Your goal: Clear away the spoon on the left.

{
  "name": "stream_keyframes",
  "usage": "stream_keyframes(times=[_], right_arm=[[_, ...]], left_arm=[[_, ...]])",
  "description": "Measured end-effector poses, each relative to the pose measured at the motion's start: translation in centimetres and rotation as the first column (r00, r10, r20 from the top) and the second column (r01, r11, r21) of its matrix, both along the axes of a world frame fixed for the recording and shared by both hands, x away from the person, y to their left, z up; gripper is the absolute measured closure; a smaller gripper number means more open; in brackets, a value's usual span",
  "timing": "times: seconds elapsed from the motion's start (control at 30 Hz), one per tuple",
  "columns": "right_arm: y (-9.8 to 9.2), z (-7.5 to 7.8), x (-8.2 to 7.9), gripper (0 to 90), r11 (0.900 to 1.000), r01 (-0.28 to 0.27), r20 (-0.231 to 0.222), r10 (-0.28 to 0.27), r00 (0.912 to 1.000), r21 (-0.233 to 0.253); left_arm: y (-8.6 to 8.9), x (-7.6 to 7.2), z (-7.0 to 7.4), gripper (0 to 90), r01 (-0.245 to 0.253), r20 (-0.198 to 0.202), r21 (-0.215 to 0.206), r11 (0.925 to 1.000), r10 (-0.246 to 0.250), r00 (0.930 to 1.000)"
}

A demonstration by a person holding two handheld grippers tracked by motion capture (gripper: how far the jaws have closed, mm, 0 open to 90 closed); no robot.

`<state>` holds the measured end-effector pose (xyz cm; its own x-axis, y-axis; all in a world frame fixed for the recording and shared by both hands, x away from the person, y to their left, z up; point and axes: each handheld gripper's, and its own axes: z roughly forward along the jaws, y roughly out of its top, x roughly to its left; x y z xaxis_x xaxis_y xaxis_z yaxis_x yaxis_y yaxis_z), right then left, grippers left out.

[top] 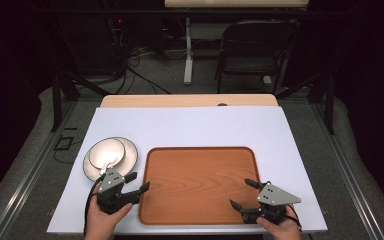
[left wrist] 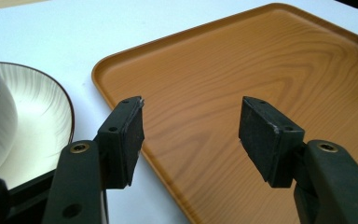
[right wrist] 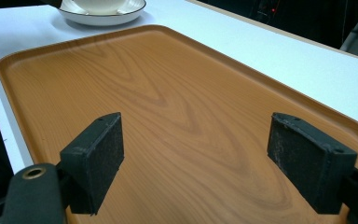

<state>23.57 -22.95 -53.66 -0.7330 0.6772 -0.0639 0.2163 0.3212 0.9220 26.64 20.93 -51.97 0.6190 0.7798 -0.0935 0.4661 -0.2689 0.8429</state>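
One tray [top: 200, 182] lying long axis left-right on my desk [top: 190, 125], one bowl [top: 107, 152] on one plate [top: 129, 159], both my grippers' jaws open, left [top: 139, 182], right [top: 242, 194].

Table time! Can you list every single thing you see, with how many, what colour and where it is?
Tray: one, brown wood grain, middle of the table, nothing on it.
Plate: one, white with a dark rim, left of the tray.
Bowl: one, white with a brown rim, sitting on the plate.
Table cover: one, white, spread under everything.
Chair: one, black, on the floor beyond the table.
Cables: several, black, on the floor at the back.
Left gripper: one, black, jaws open, at the tray's left edge near the plate.
Right gripper: one, black, jaws open, over the tray's near right corner.
Hands: two, at the bottom, each holding a gripper.
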Motion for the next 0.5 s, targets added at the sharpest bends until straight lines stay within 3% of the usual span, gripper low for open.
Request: stream_keyframes(times=[0.23, 0.5], right_arm=[[0.0, -0.02, 0.02, 18.3, 1.0, 0.002, -0.001, -0.002, 1.0, -0.001], [0.09, 0.0, -0.02, 18.3, 1.0, -0.003, 0.001, 0.003, 1.0, -0.004]], left_arm=[[0.23, 0.1, 0.01, 41.1, -0.023, -0.029, -0.004, 0.9997, 0.023, 0.9993], [0.98, 0.04, 0.39, 49.0, -0.05, -0.042, 0.018, 0.9986, 0.051, 0.9978]])
